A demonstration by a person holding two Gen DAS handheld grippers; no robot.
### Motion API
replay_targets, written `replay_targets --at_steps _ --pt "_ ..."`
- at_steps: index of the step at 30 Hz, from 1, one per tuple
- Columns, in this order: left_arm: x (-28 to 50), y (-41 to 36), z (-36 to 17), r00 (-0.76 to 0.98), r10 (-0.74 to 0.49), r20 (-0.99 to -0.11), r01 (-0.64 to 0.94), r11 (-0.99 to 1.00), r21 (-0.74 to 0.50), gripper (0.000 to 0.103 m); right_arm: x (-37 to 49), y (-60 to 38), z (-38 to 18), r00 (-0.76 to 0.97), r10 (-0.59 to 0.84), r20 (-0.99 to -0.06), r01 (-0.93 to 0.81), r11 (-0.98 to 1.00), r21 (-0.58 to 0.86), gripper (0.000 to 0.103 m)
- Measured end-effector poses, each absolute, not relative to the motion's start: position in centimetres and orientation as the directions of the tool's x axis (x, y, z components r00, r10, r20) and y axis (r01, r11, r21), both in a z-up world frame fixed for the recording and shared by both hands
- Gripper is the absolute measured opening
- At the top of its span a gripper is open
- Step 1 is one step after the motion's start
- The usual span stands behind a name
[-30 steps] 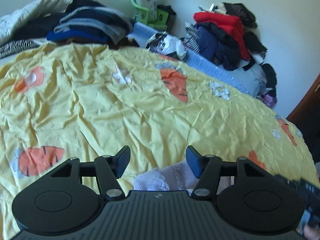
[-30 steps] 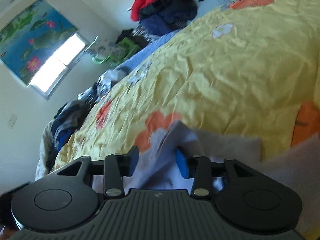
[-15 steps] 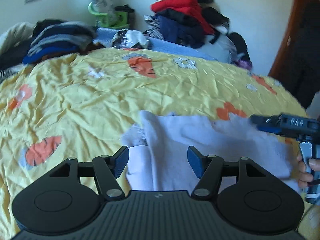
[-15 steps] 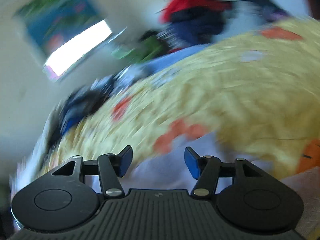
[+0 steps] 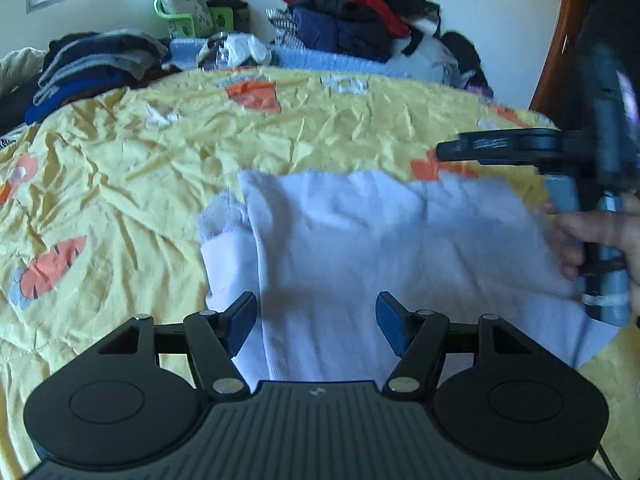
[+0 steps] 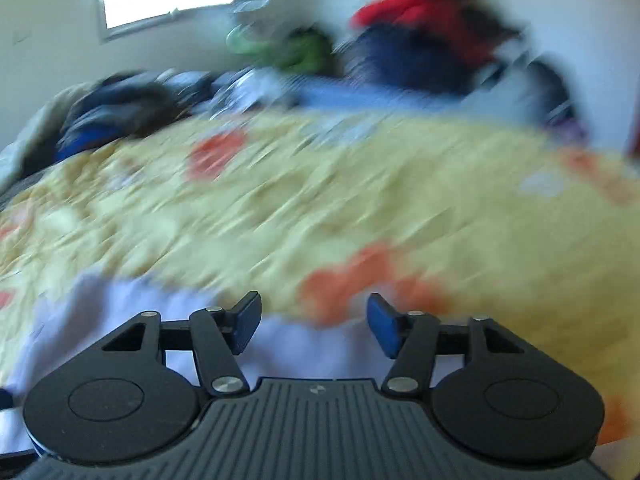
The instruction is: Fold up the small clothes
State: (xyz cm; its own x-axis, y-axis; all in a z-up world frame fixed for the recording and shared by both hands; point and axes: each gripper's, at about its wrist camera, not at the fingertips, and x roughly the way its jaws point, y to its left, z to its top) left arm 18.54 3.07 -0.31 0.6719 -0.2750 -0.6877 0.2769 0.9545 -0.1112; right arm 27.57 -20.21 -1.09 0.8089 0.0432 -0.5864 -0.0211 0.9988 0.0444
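Note:
A small white garment (image 5: 360,248) lies folded over on the yellow carrot-print bedspread (image 5: 140,168). My left gripper (image 5: 316,322) is open and empty, hovering over the garment's near edge. My right gripper (image 6: 314,322) is open and empty above the garment's far right edge (image 6: 132,320); that view is motion-blurred. The right gripper also shows at the right of the left wrist view (image 5: 592,184), held by a hand just above the garment.
Piles of folded dark clothes (image 5: 96,64) sit at the far left of the bed. A heap of red and navy clothes (image 5: 352,16) stands at the back. A green chair (image 5: 188,16) is by the window. A wooden door (image 5: 560,40) is at right.
The right gripper opened wide, let go of the white garment and swung level. The garment now lies spread on the bed. The left gripper pulled back slightly, staying open.

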Motion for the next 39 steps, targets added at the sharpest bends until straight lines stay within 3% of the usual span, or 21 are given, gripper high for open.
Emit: replay_targets --at_steps 2,5,10,11,13,14,15,16,17,21,27,28,30,31,32,35,36,39 --pt "18.8 2.8 0.1 0.681 -0.290 -0.672 0.281 0.951 -0.126 0.068 26.0 -22.2 0.4 0.824 0.157 -0.544 -0.085 0.984 0.155 0.069" --pt "19.6 2.0 0.0 0.674 -0.321 -0.666 0.287 0.944 -0.165 0.070 24.9 -24.7 1.3 0.785 0.313 -0.535 -0.174 0.940 0.295 0.084" --pt "20.9 0.4 -1.9 0.634 -0.311 -0.708 0.275 0.946 -0.170 0.076 26.9 -25.4 -1.8 0.522 0.576 -0.629 -0.268 0.811 0.520 0.084" --pt "20.8 0.3 -2.3 0.640 -0.297 -0.708 0.275 0.950 -0.149 0.076 27.3 -25.4 -2.5 0.511 0.559 -0.653 -0.252 0.824 0.508 0.084" --pt "20.2 0.0 -2.6 0.662 -0.264 -0.701 0.286 0.954 -0.089 0.076 28.0 -25.3 -3.0 0.601 0.312 -0.736 -0.169 0.950 0.264 0.067" --pt "20.0 -0.1 -2.5 0.670 -0.249 -0.699 0.289 0.955 -0.064 0.076 28.1 -25.2 -2.7 0.661 0.149 -0.735 -0.115 0.989 0.097 0.065" --pt "19.8 -0.2 -2.4 0.677 -0.242 -0.695 0.292 0.955 -0.048 0.076 28.0 -25.2 -2.5 0.692 0.032 -0.721 -0.047 0.999 0.000 0.070" --pt "19.8 -0.2 -2.3 0.685 -0.240 -0.688 0.293 0.955 -0.042 0.076 27.6 -25.6 -1.8 0.723 -0.079 -0.686 0.045 0.997 -0.067 0.070" --pt "19.9 -0.2 -2.1 0.692 -0.240 -0.681 0.292 0.956 -0.041 0.076 26.8 -26.4 -0.9 0.765 -0.093 -0.637 0.084 0.995 -0.045 0.070" --pt "20.4 -0.4 -1.2 0.724 -0.236 -0.648 0.257 0.964 -0.064 0.076 24.3 -30.8 0.9 0.825 0.104 -0.556 0.069 0.957 0.281 0.068" --pt "21.1 -1.3 -2.0 0.721 -0.173 -0.671 0.223 0.975 -0.011 0.076 24.0 -31.2 -1.4 0.717 0.241 -0.653 -0.007 0.940 0.340 0.062" --pt "21.2 -1.3 -2.4 0.717 -0.158 -0.679 0.220 0.976 0.005 0.076 24.6 -31.0 -2.3 0.699 0.228 -0.677 -0.009 0.950 0.311 0.060" --pt "20.6 -1.1 -2.4 0.723 -0.160 -0.672 0.224 0.975 0.008 0.076 24.8 -30.1 -3.0 0.706 0.028 -0.707 0.081 0.989 0.121 0.061" --pt "20.2 -0.9 -2.3 0.729 -0.170 -0.663 0.232 0.973 0.005 0.076 24.7 -29.9 -2.8 0.727 -0.093 -0.680 0.156 0.987 0.031 0.062" --pt "19.6 -0.7 -2.1 0.734 -0.177 -0.656 0.240 0.971 0.006 0.076 23.9 -29.7 -2.3 0.755 -0.120 -0.644 0.179 0.983 0.027 0.061" --pt "18.0 -0.5 -1.9 0.733 -0.198 -0.651 0.277 0.961 0.019 0.076 20.7 -28.3 -0.6 0.813 0.035 -0.581 0.036 0.993 0.112 0.064" --pt "17.3 -0.5 -1.9 0.735 -0.207 -0.646 0.290 0.957 0.024 0.076 19.5 -27.3 -0.3 0.810 0.087 -0.579 -0.031 0.994 0.106 0.069" --pt "15.5 -0.9 -2.3 0.727 -0.221 -0.650 0.351 0.933 0.076 0.076 16.3 -25.0 -0.7 0.749 0.197 -0.632 -0.222 0.974 0.040 0.070"
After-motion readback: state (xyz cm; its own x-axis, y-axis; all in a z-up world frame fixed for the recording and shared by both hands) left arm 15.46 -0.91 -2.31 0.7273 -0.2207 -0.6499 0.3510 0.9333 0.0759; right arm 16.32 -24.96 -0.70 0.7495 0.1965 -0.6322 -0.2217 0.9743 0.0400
